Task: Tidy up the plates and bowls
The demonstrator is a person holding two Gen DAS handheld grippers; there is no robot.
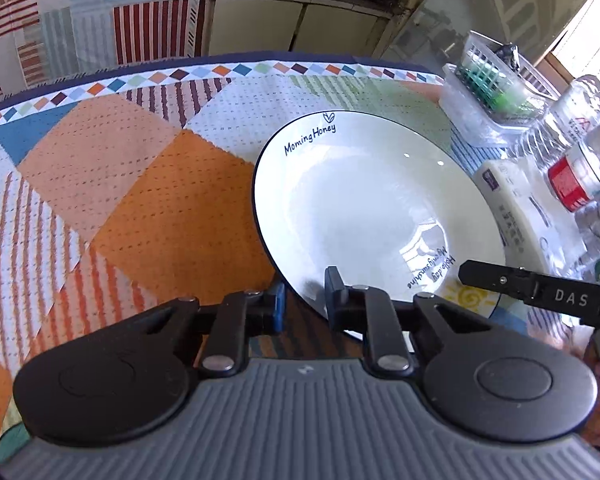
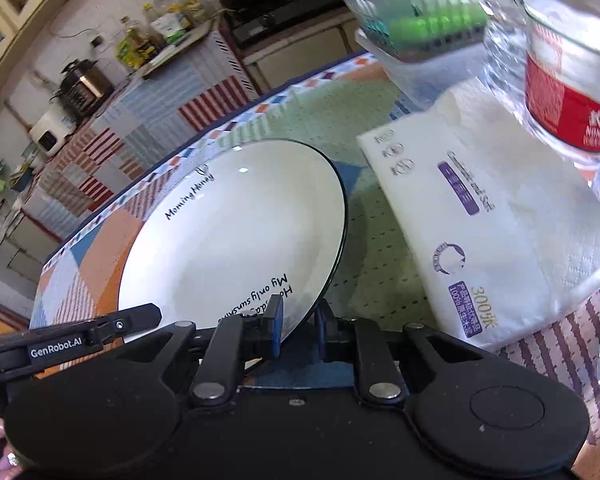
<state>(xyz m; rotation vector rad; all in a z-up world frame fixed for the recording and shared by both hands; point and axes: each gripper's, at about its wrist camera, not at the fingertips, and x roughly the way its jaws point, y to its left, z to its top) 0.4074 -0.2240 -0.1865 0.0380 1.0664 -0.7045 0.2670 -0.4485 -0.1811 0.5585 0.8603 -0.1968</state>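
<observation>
Both the left gripper [image 1: 304, 300] and right gripper [image 2: 298, 322] seemingly pinch the plate [image 1: 364, 208] rim; uneven lifting could slip it onto the desk [image 1: 140, 184].

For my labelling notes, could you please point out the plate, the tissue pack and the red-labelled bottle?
plate [image 1: 364, 200], left wrist view, on its bare white centre.
tissue pack [image 2: 500, 232], right wrist view, on the middle of its top face.
red-labelled bottle [image 2: 568, 92], right wrist view, on its red label.
</observation>
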